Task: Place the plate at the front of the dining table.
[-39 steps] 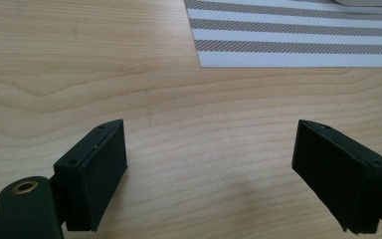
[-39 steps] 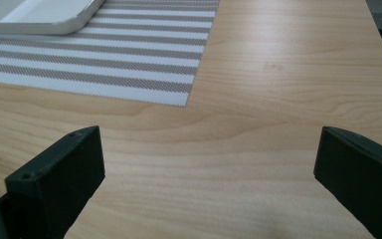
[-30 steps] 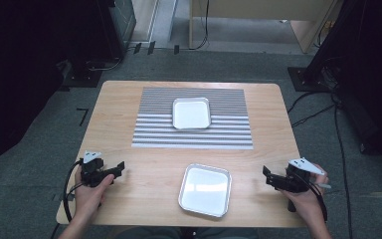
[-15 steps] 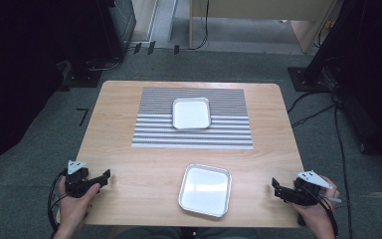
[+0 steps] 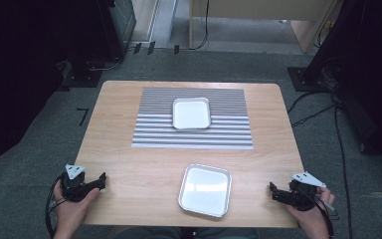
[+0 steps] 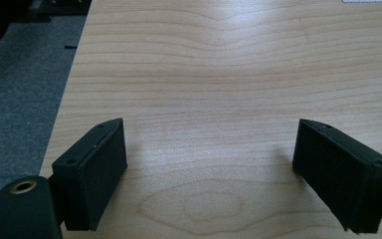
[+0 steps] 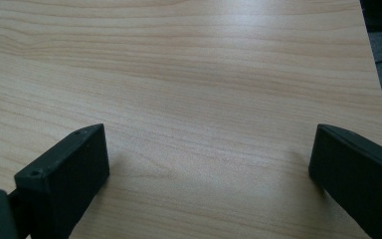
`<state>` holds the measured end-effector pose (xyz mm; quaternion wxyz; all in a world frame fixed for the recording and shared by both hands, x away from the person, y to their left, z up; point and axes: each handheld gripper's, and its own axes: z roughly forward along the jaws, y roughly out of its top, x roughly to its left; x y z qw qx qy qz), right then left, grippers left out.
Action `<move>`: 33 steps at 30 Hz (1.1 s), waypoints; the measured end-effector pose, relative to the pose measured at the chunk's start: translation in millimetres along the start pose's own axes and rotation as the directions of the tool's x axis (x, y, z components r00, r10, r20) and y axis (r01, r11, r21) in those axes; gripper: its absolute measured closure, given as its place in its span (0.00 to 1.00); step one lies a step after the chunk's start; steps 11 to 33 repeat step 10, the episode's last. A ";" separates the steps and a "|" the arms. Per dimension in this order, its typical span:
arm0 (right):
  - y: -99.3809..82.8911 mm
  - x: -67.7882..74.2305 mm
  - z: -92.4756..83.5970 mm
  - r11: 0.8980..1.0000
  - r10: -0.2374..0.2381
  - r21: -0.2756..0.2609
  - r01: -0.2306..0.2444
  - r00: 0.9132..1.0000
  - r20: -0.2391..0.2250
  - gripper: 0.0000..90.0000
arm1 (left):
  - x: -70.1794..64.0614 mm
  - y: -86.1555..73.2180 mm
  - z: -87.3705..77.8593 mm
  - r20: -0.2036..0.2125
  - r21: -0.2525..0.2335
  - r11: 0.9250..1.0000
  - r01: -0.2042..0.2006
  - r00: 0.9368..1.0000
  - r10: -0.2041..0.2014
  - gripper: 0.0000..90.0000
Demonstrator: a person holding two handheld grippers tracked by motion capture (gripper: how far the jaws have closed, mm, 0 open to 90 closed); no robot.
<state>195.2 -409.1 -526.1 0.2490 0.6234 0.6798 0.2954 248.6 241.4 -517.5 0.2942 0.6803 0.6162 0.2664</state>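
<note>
both jaws stand wide apart, holding nothing: left gripper [image 5: 99,180] and right gripper [image 5: 274,190] at the table's [image 5: 129,149] near corners. the near tray [image 5: 205,190] lies by the near edge between them; a careless reach could push it off.

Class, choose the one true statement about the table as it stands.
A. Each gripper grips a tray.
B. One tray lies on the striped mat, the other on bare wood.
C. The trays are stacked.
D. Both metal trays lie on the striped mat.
B: the far tray lies on the striped mat, while the near tray sits on the bare wooden table.
</note>
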 end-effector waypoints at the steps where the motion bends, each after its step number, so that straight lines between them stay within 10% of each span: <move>1: 0.0 -0.1 0.0 1.000 0.000 0.000 0.000 1.000 -0.001 0.02 | -0.1 0.0 -0.1 -0.001 0.000 1.000 0.000 1.000 0.000 0.15; 33: 0.0 -3.6 -0.5 1.000 0.016 -0.008 -0.016 1.000 -0.019 0.02 | 0.0 -0.2 -0.1 -0.001 -0.002 1.000 0.001 1.000 -0.001 0.15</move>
